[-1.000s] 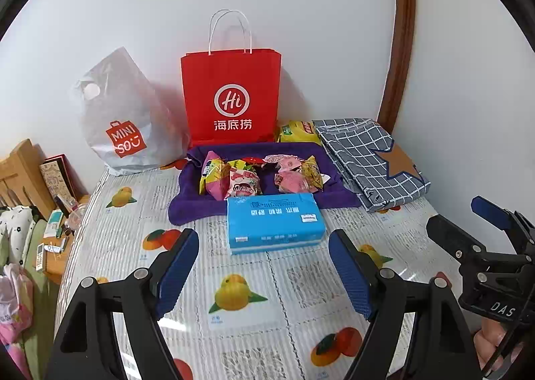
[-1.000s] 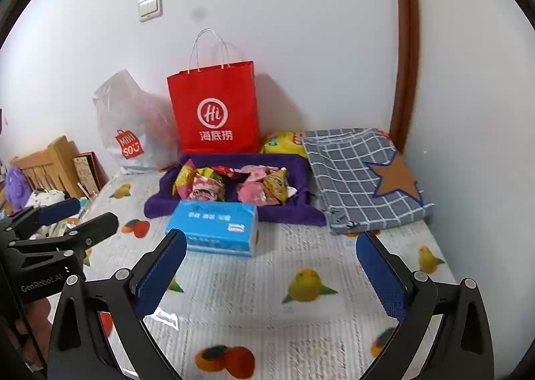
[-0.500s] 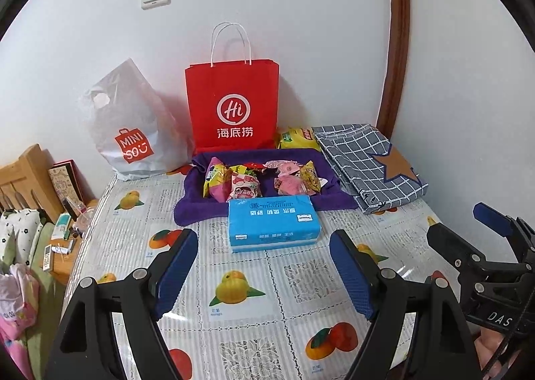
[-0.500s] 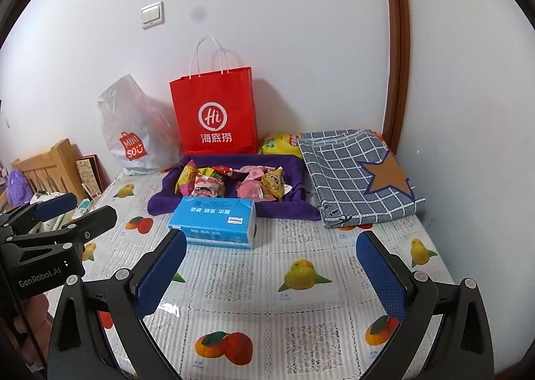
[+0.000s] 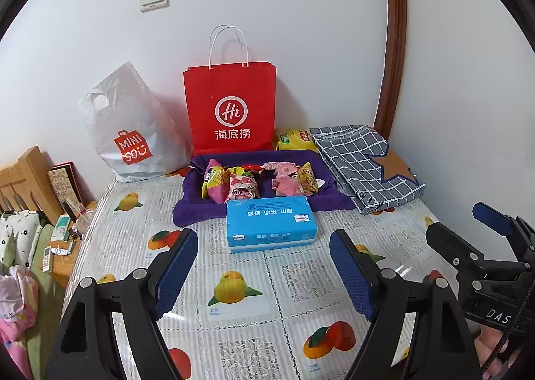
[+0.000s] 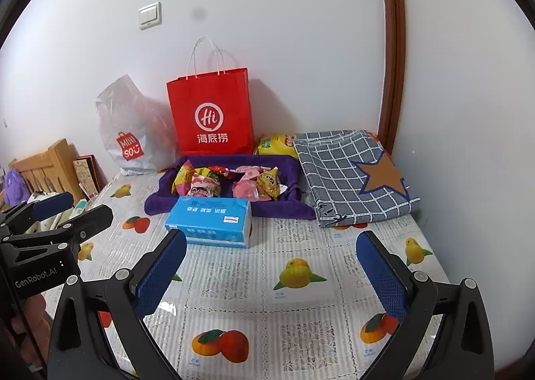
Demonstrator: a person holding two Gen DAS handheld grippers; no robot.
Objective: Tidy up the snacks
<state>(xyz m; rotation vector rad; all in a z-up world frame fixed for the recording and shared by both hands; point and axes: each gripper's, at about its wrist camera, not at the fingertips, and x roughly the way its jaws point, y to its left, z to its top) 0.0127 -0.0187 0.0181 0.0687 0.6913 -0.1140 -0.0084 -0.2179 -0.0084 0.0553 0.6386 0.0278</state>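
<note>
Several bright snack packets (image 5: 260, 182) lie in a purple cloth tray (image 5: 187, 209) on the fruit-print table; the snack packets (image 6: 227, 184) also show in the right wrist view. A blue tissue pack (image 5: 271, 219) sits just in front of the tray. My left gripper (image 5: 262, 233) hovers over the near table, open, with nothing between its blue pads. My right gripper (image 6: 271, 235) is held beside it, open and empty too. Each gripper shows at the edge of the other's view.
A red paper bag (image 5: 230, 105) and a white plastic bag (image 5: 127, 125) stand against the wall behind the tray. A yellow packet (image 5: 294, 140) and a folded checked cloth (image 5: 364, 162) lie at the back right. Wooden furniture with clutter (image 5: 60, 212) borders the left edge.
The scene sits slightly lower in the left wrist view and the right wrist view has sharpened. Nothing on the table has moved. Both grippers have stayed open.
</note>
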